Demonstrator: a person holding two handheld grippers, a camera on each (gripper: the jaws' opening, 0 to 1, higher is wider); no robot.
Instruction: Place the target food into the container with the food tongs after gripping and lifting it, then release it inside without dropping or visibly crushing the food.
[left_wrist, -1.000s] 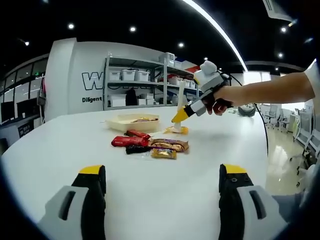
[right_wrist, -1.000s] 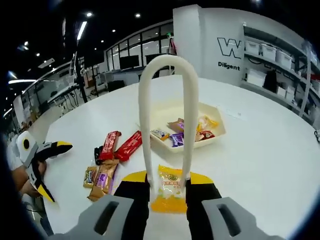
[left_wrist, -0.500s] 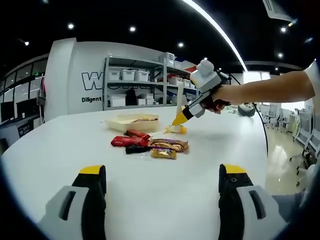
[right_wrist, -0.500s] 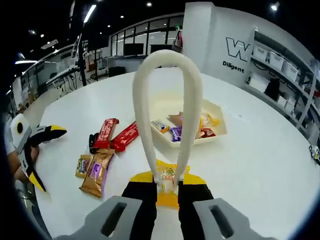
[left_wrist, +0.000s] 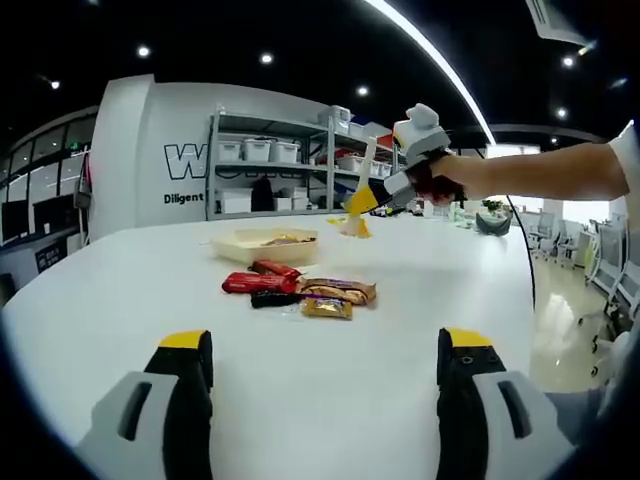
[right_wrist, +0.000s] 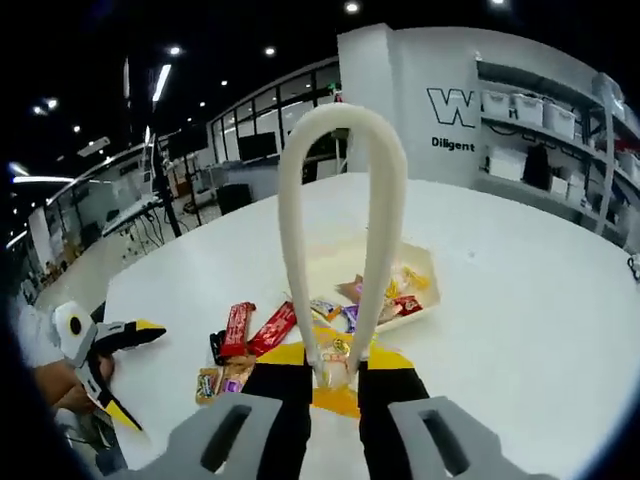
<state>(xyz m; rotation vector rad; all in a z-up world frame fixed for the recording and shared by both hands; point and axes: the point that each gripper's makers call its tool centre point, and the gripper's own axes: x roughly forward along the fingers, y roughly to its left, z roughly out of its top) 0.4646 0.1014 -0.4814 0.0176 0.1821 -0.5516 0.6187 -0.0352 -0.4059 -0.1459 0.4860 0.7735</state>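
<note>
Since a second ago my yellow snack packet (right_wrist: 335, 372) has come up off the white table (right_wrist: 520, 300); it was lying flat on the surface then, and now it hangs clear above it, pinched at the tips of the white food tongs (right_wrist: 340, 220). My right gripper (right_wrist: 333, 372) is clamped on the tongs' two arms, squeezing them together on the packet. In the left gripper view that same gripper (left_wrist: 372, 196) sits high, with the packet dangling below it, above and just right of the container.

What the coming move turns on: the cream container (right_wrist: 425, 290) lies ahead of the tongs and slightly right, beyond the packet, already holding several wrapped snacks. The tongs' long axis points almost straight at it, so I judge a short forward carry is needed. The right gripper is far nearer; my left gripper (left_wrist: 325, 350) hangs back with jaws apart, holding nothing.

The packet's lower half is hidden behind my jaws, so I can't tell how firmly it is caught. Red wrapped bars (right_wrist: 255, 325) lie left of the container.
</note>
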